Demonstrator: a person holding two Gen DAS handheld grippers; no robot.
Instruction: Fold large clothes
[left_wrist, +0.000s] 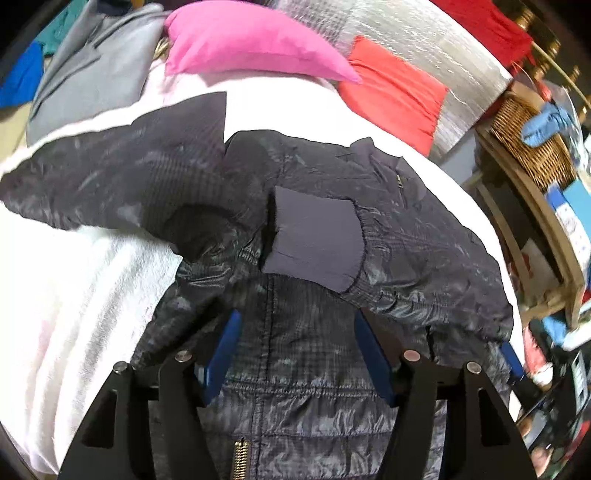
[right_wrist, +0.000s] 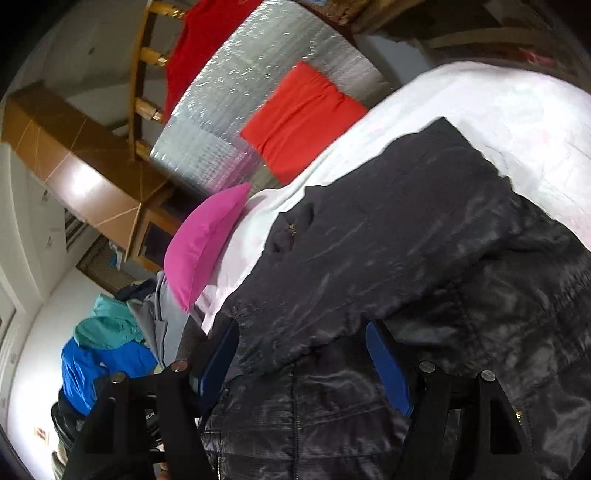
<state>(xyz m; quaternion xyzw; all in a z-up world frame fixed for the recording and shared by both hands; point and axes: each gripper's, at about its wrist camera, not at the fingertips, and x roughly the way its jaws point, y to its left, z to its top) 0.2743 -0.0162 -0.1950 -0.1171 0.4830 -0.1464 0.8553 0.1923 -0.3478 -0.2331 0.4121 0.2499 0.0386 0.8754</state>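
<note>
Both claws, left gripper (left_wrist: 297, 347) and right gripper (right_wrist: 301, 358), gape empty above the dark quilted puffer jacket (left_wrist: 314, 369) on white bedding (left_wrist: 74, 288); a pink pillow (left_wrist: 255, 40) lies beyond.

Both wrist cams close above jacket (left_wrist: 314, 387), angled down, R view rolled, share pink pillow (right_wrist: 203, 247)

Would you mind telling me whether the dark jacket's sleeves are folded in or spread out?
One folded in: a sleeve lies across the jacket, cuff at mid-chest.
</note>
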